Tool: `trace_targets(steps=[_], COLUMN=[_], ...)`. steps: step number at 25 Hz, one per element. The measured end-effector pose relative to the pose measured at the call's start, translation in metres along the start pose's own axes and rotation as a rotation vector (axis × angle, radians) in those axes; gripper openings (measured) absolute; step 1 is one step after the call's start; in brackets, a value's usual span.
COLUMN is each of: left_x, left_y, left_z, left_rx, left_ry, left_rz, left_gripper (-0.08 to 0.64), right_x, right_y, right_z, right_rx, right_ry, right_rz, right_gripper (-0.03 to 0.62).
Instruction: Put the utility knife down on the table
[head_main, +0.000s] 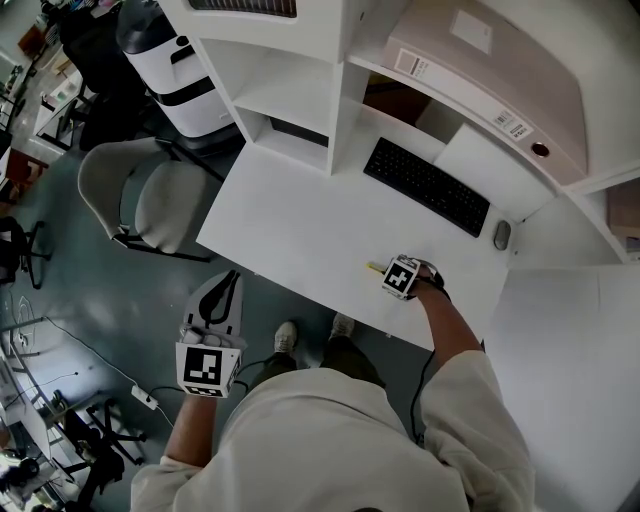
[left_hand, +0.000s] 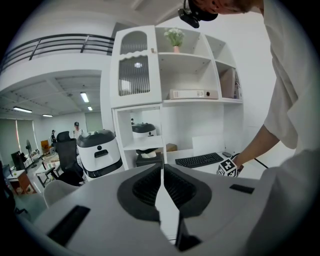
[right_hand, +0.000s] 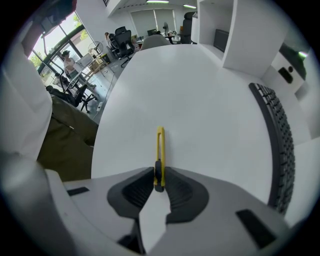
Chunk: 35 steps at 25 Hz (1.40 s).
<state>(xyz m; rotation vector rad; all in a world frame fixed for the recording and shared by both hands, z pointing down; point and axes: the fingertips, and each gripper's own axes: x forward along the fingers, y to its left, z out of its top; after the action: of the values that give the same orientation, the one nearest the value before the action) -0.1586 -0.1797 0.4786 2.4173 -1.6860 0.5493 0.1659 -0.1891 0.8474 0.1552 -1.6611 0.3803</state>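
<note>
Seen from overhead, a person in a white coat holds the right gripper (right_hand: 159, 176) down over the near part of a white table (head_main: 300, 220), in front of a black keyboard (head_main: 427, 185). Its pads are clamped on one end of a yellow utility knife (right_hand: 160, 147), which stretches out from the jaws just over the tabletop; whether it touches cannot be told. The left gripper (left_hand: 162, 172), jaws closed together and empty, is off the table's near edge, above the floor.
</note>
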Motion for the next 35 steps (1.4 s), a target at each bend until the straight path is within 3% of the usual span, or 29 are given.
trace_targets(steps=[9,15,35], left_x=[-0.003,-0.004,0.002], left_y=[-0.002,-0.003,-0.015], left_z=[0.000,-0.001,0.010], left_rx=[0.001,-0.001,0.008], left_ry=[0.002,-0.002,-0.049], left_rz=[-0.001,-0.006,-0.070], left_gripper=[0.020,0.020,0.020], right_x=[-0.001,-0.005,-0.070], right_y=[0.003,0.000,0.002], right_z=[-0.001,-0.002,0.013], right_rx=[-0.006,-0.004,0.019], right_ry=[-0.003,-0.023,-0.194], right_rz=[-0.005,-0.044,-0.153], right_gripper=[0.094,0.155,0.156])
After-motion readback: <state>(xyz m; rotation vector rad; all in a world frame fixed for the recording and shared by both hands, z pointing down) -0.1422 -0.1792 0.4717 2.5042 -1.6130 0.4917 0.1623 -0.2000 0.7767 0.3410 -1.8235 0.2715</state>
